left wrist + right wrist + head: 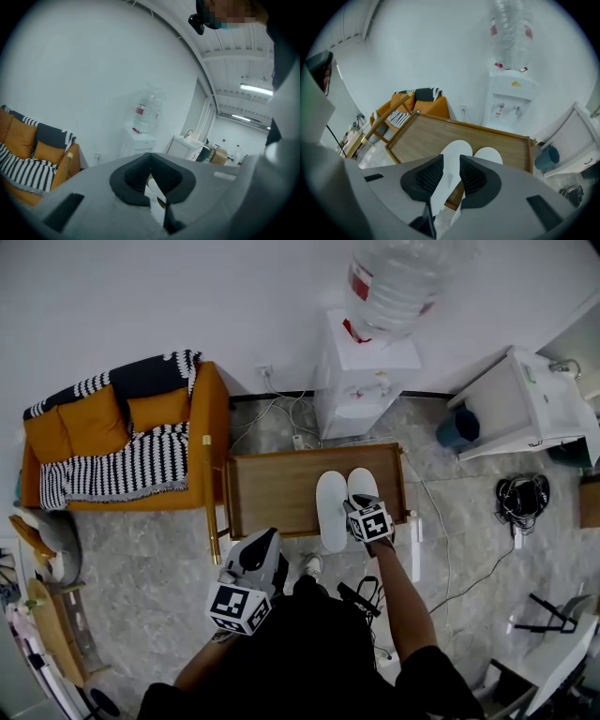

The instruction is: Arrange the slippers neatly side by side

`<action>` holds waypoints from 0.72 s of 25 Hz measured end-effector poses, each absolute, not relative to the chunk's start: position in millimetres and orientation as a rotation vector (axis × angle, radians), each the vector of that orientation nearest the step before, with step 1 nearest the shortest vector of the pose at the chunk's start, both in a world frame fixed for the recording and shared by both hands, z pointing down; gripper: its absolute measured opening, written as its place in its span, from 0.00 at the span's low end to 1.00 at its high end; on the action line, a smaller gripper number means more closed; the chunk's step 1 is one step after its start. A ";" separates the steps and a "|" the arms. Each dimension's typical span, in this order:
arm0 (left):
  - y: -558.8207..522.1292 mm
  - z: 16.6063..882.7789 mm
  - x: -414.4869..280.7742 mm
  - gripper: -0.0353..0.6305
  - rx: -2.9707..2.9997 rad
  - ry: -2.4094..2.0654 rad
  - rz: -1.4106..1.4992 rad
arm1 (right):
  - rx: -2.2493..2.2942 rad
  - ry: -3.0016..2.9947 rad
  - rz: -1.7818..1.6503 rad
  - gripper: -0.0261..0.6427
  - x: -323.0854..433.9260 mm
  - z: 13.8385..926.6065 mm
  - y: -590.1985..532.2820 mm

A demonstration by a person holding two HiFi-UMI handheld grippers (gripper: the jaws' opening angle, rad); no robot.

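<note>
Head view: two slippers [332,510], plain white ovals, lie side by side and touching on one wooden surface [272,491]; the longer-looking one overhangs the near edge. Right claw [361,512] hangs over their near ends.

Left gripper view: left claw [150,164] pressed together, empty.

Right gripper view: right claw spread, pinching nothing; one slipper shows through the gap.

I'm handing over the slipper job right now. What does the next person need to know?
Left hand-held gripper: shut, holding no slipper, kept back near the body.
Right hand-held gripper: open, gripping nothing, above the near end of the right slipper.
Things: left slipper and right slipper lie side by side on the wooden table, toes about level. The left slipper's near end overhangs the table edge.
Done: the pair looks arranged.
Left: probably just check the right slipper's near end, which the gripper hides.
</note>
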State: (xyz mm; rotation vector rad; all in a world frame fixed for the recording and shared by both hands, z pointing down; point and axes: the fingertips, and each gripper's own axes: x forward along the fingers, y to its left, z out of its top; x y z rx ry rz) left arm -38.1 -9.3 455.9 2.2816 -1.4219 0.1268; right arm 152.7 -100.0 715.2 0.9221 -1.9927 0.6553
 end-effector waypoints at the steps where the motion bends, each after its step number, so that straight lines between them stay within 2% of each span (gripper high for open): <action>1: -11.5 453.6 -37.5 0.07 2.291 -1.416 0.119 | 0.965 -2.007 0.666 0.19 154.7 704.4 -100.9; 7: -22.6 439.1 -30.7 0.07 2.342 -1.368 0.072 | 1.170 -2.126 0.704 0.10 160.3 635.0 -101.9; 12: -28.4 428.9 -29.1 0.07 2.373 -1.346 0.052 | 1.391 -2.222 0.766 0.07 167.3 574.6 -97.2; 18: -33.8 424.1 -35.8 0.07 2.378 -1.346 0.038 | 1.544 -2.275 0.652 0.06 163.8 518.5 -72.5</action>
